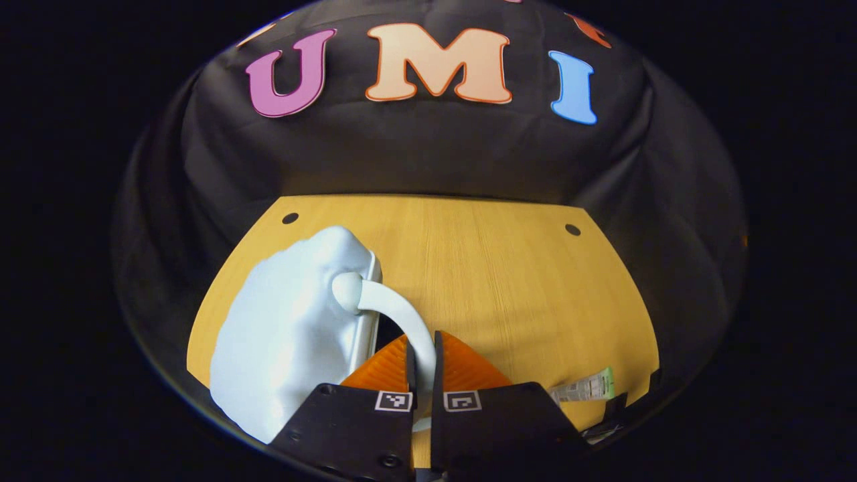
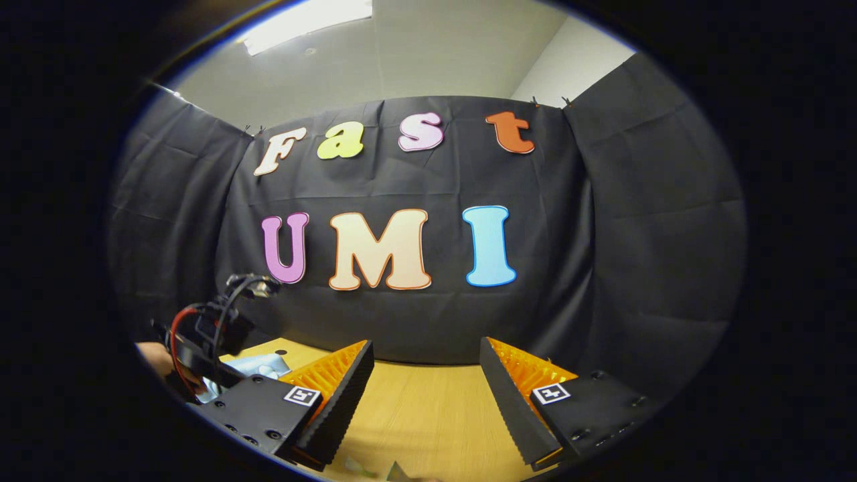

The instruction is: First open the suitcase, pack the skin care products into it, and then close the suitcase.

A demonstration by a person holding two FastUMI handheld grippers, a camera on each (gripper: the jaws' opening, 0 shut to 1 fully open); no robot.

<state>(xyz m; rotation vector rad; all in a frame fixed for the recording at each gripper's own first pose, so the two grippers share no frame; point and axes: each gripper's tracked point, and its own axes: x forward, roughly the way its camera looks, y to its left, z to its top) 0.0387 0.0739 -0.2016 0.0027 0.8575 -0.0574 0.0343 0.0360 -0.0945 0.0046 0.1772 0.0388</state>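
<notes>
Pinching the curved white handle of the pale blue suitcase, the left gripper has its two orange fingers drawn almost together, with only the thin handle between them. The handle arcs up from the fingertips to a rounded knob set against the suitcase's edge. The suitcase sits on the wooden table, on the left of the left gripper view, its bumpy shell facing up and a narrow dark gap showing along the edge nearest the fingers. Whether that gap means the lid is lifted cannot be told from here. A small skin care tube with a green end lies flat on the table to the right of the fingers, apart from both them and the suitcase.

In the right gripper view, the right gripper is held above the table with its jaws spread wide and nothing between them, pointing toward the back wall. Far off to its left, the left gripper with its red and black cables appears beside a slice of the pale blue suitcase.
</notes>
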